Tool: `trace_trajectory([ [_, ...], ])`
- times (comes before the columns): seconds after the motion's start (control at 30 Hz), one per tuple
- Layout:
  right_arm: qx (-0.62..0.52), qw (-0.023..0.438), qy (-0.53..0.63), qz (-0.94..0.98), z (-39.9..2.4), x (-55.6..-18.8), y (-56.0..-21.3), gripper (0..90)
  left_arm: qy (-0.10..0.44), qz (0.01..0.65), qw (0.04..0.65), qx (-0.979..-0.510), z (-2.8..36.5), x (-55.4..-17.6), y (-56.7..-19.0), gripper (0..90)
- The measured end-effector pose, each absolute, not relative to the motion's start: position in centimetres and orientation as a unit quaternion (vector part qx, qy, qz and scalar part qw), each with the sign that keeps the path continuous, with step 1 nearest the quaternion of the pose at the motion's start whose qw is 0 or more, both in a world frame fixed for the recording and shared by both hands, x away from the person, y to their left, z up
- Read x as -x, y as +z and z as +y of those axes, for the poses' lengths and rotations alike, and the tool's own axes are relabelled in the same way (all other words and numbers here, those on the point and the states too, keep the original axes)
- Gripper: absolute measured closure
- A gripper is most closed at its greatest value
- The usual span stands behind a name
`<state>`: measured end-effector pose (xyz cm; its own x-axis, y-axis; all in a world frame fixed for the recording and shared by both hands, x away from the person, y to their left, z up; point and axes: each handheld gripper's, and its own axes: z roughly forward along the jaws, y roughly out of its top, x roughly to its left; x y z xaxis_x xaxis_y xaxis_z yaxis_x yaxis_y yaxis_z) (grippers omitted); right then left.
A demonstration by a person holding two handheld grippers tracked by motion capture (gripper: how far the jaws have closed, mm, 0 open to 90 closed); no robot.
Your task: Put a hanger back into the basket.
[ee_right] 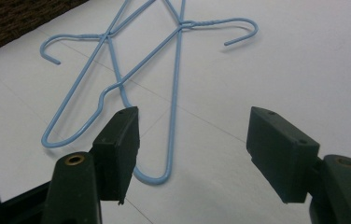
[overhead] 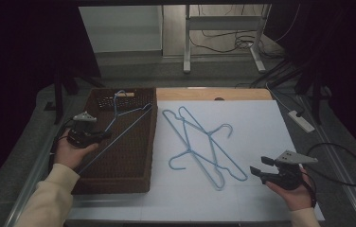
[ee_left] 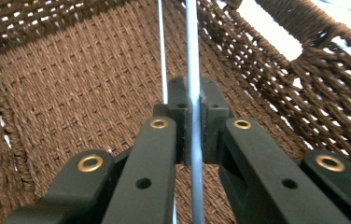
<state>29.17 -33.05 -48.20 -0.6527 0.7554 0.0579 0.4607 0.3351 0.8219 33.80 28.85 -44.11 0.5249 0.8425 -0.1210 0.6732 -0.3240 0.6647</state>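
Observation:
A blue wire hanger slants across the brown woven basket at the table's left, its hook up by the far wall. My left gripper is shut on one wire of it, over the basket's left side. In the left gripper view the pads pinch that wire above the basket floor. Two more blue hangers lie crossed on the white table top. My right gripper stands open just right of them, and its view has their rounded ends in front of its empty jaws.
A wooden board lies along the table's far edge. A white power strip and black cables lie on the floor to the right. A metal frame's legs stand beyond the table.

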Motion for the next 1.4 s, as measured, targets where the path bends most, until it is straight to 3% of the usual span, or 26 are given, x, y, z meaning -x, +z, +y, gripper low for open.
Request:
trace_trajectory([
  [0.33, -0.376, 0.164, 0.431, 0.804, -33.0, -29.2, -48.4, 35.5, 0.129, 0.511, 0.271, -0.805, 29.0, -35.0, -45.4, 85.7],
  [0.77, -0.377, 0.161, 0.426, 0.807, -33.0, -29.2, -48.5, 34.6, 0.133, 0.535, 0.236, -0.8, 29.3, -35.9, -46.4, 85.3],
  [0.83, -0.375, 0.16, 0.426, 0.808, -32.9, -29.3, -48.5, 34.4, 0.141, 0.54, 0.229, -0.798, 29.3, -36.0, -46.5, 80.4],
  [0.9, -0.374, 0.159, 0.425, 0.809, -32.9, -29.3, -48.5, 34.4, 0.163, 0.546, 0.225, -0.79, 29.4, -36.0, -46.4, 66.6],
  [0.93, -0.373, 0.159, 0.424, 0.81, -32.8, -29.3, -48.5, 34.4, 0.177, 0.545, 0.227, -0.788, 29.4, -35.9, -46.3, 66.6],
  [0.97, -0.372, 0.159, 0.424, 0.81, -32.8, -29.3, -48.5, 34.4, 0.185, 0.543, 0.228, -0.787, 29.5, -35.9, -46.2, 57.0],
  [1.07, -0.368, 0.158, 0.422, 0.813, -32.6, -29.3, -48.6, 34.3, 0.206, 0.54, 0.256, -0.775, 29.7, -35.2, -45.3, 41.6],
  [1.4, -0.369, 0.157, 0.425, 0.812, -32.5, -29.4, -48.6, 34.0, 0.187, 0.481, 0.371, -0.772, 28.3, -32.2, -41.7, 33.2],
])
